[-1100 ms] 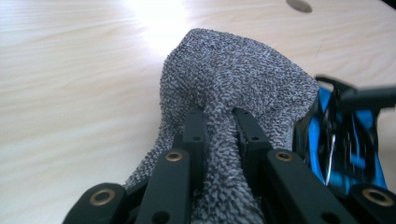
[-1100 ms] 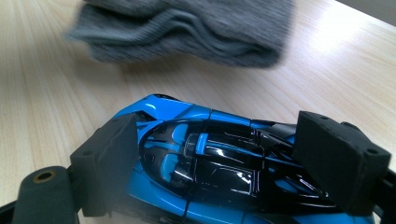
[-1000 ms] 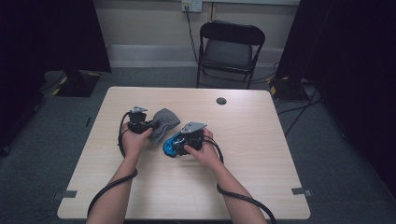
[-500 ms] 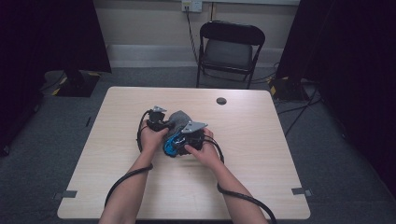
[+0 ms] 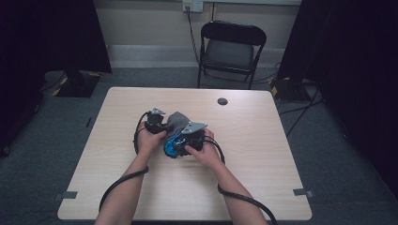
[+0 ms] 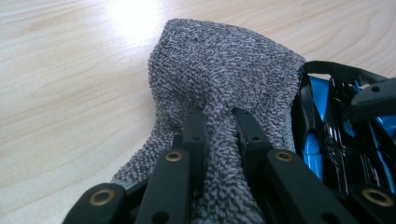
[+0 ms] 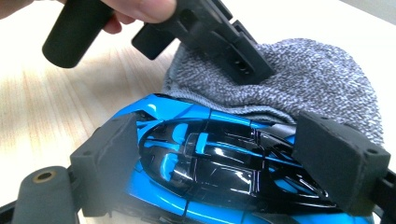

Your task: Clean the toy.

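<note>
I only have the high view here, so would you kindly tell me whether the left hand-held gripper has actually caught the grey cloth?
Observer: Yes. In the left gripper view, the left hand-held gripper is shut on a pinched fold of the grey knitted cloth.
Operator: Thank you. And what exactly is the blue thing by the right hand?
Observer: A glossy blue and black toy car, seen in the right gripper view.
Operator: Is it gripped?
Observer: The right hand-held gripper has a pad against each end of it.

Dim room with dark edges, bright glare patch on the table [image 6: 135, 18], nearest jaws soft and blurred, mild grain.
</note>
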Demonstrator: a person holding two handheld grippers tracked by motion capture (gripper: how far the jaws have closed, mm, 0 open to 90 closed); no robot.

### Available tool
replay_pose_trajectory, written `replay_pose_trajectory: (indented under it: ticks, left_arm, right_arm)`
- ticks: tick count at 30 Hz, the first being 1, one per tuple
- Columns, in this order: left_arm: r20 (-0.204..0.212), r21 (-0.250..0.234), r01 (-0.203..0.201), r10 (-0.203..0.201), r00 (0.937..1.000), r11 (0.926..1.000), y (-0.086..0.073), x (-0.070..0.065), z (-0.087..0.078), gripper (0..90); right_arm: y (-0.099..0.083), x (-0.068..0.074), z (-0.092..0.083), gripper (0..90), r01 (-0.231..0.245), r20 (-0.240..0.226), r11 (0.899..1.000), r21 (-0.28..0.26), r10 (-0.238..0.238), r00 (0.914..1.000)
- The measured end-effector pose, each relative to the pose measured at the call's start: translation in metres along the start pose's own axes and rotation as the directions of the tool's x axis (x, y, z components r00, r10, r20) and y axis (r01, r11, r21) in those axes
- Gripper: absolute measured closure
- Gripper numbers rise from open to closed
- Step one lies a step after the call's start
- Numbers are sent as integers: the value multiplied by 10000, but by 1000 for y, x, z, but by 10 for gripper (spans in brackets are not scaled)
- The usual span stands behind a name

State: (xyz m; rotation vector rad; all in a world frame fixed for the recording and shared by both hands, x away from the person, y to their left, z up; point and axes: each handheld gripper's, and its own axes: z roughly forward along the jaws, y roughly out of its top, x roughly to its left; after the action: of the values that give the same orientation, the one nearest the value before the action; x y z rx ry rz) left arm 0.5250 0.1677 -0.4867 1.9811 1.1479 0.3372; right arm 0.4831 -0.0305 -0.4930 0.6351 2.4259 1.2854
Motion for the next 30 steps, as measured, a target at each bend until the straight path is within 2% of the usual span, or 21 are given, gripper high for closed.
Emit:
replay_pose_trajectory:
  ticks: [5,14,21,27,30]
  left_arm:
    - [53,-34,223,-222,9997,9997,-6,3,-7,774]
    - [19,271,31,-32,10000,9996,-11,7,-19,775]
    - [21,241,67,-67,10000,9997,-17,7,-25,775]
    - [-47,326,-67,69,10000,9994,-20,7,-30,775]
    - [-3,263,29,-29,10000,9996,-24,7,-33,776]
  right_arm:
    - [1,0,0,138,-13,24,10000,45,12,10000]
    - [1,0,0,138,-42,40,10000,47,41,10000]
    - [1,0,0,138,-35,45,10000,33,35,10000]
    - [1,0,0,138,-44,31,10000,60,43,10000]
    - [0,0,0,138,-35,68,10000,7,35,10000]
